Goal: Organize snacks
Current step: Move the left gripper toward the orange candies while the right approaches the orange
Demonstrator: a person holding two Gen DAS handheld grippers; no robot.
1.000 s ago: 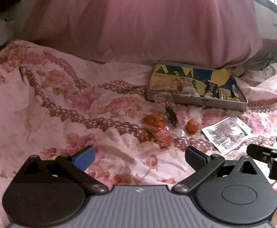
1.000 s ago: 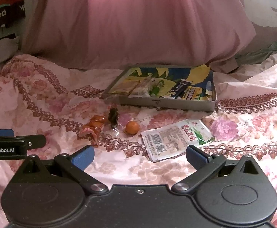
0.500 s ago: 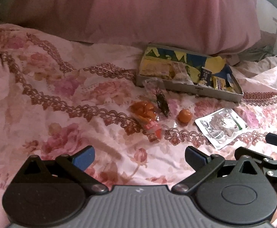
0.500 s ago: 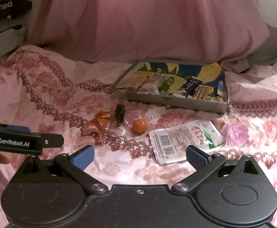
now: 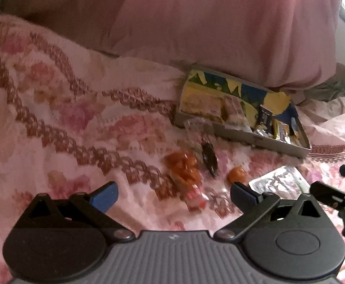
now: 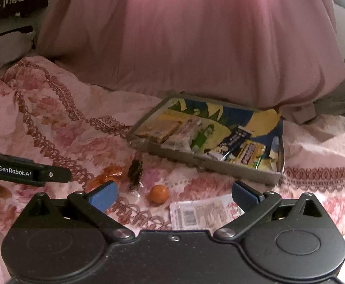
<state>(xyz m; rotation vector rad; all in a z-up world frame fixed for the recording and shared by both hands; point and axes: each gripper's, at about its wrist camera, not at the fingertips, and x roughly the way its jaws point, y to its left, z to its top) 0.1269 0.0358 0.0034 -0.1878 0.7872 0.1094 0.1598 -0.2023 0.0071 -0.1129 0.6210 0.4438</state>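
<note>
Four loose snacks wait; our left gripper (image 5: 173,193) and right gripper (image 6: 174,193) gape empty, so we pinch the flat packet (image 6: 203,213) by an edge, into the tray (image 6: 210,163).

A floral pink bedspread (image 6: 61,127) covers the bed. Behind it hangs a pink curtain (image 6: 196,37). A dark bag with white lettering (image 6: 11,0) sits at the upper left, above a pale pillow (image 6: 6,47).

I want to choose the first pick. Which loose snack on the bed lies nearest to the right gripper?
The flat white packet with a barcode: it lies just ahead of the open right gripper, nearer than the small round orange snack.
</note>
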